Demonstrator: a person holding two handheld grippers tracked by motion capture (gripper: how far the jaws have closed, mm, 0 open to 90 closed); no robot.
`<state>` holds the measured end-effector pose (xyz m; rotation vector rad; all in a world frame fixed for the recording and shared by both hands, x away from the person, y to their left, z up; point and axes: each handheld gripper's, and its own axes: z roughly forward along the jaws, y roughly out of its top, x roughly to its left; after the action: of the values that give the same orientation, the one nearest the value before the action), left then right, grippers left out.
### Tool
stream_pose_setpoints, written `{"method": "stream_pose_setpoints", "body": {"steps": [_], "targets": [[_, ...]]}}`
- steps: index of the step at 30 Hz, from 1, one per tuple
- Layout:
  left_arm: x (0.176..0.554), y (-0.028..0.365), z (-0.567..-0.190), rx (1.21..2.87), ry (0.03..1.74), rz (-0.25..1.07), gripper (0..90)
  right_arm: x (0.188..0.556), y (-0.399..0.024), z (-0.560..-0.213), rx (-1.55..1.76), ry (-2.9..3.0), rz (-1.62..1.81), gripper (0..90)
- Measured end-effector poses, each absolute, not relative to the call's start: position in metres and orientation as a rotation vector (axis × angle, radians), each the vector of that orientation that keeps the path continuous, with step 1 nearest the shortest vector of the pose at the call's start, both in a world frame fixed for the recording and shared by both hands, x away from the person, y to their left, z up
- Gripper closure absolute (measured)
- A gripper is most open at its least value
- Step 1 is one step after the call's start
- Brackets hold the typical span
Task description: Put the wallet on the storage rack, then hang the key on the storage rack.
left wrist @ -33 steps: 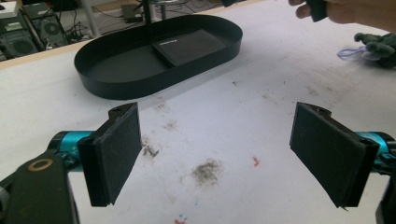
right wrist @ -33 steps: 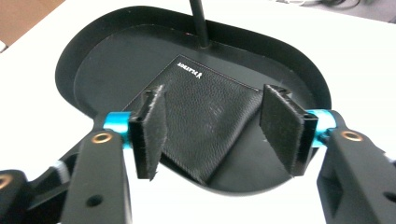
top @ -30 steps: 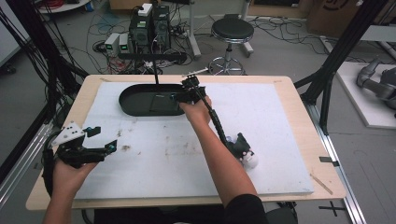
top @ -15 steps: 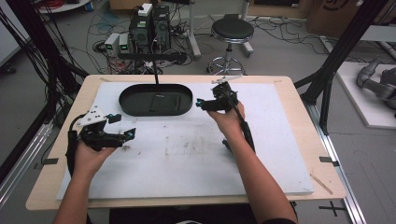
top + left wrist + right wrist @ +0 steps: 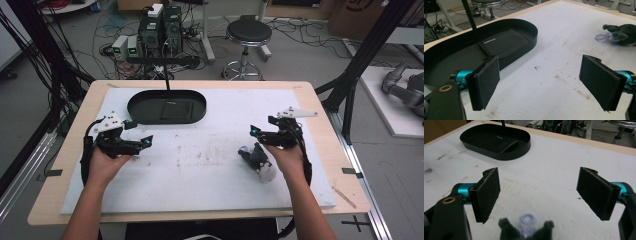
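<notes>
- Black wallet (image 5: 172, 108) already in oval tray (image 5: 134, 111), well beyond both sets of jaws.
- Plush toy (image 5: 525, 230) on table, just below right gripper (image 5: 537, 193); jaws just opened wide, nothing between.
- Left gripper (image 5: 539, 82) wide, empty.
- Left to do, likely: toy into tray.

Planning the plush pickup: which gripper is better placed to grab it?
Right. The right gripper hovers open just above the plush toy, whose ears show between its jaws. The left gripper, also open, sits across the mat.
</notes>
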<state>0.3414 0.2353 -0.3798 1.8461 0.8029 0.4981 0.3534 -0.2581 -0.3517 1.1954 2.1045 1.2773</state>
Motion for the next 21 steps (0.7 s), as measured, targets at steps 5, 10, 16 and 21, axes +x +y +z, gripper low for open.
{"method": "stream_pose_setpoints", "body": {"steps": [5, 10, 16, 21], "targets": [[0.341, 0.236, -0.38, 1.842, 0.81, 0.495, 16.7, 0.339, -0.274, -0.363, 1.186, 2.105, 1.292, 19.6], [0.338, 0.237, -0.379, 1.844, 0.805, 0.502, 16.7, 0.338, -0.273, -0.364, 1.151, 2.132, 1.249, 19.6], [0.334, 0.243, -0.381, 1.846, 0.818, 0.509, 16.7, 0.337, -0.264, -0.368, 1.131, 2.176, 1.201, 19.6], [0.33, 0.244, -0.379, 1.84, 0.817, 0.515, 16.7, 0.337, -0.257, -0.369, 1.117, 2.196, 1.163, 19.7]]}}
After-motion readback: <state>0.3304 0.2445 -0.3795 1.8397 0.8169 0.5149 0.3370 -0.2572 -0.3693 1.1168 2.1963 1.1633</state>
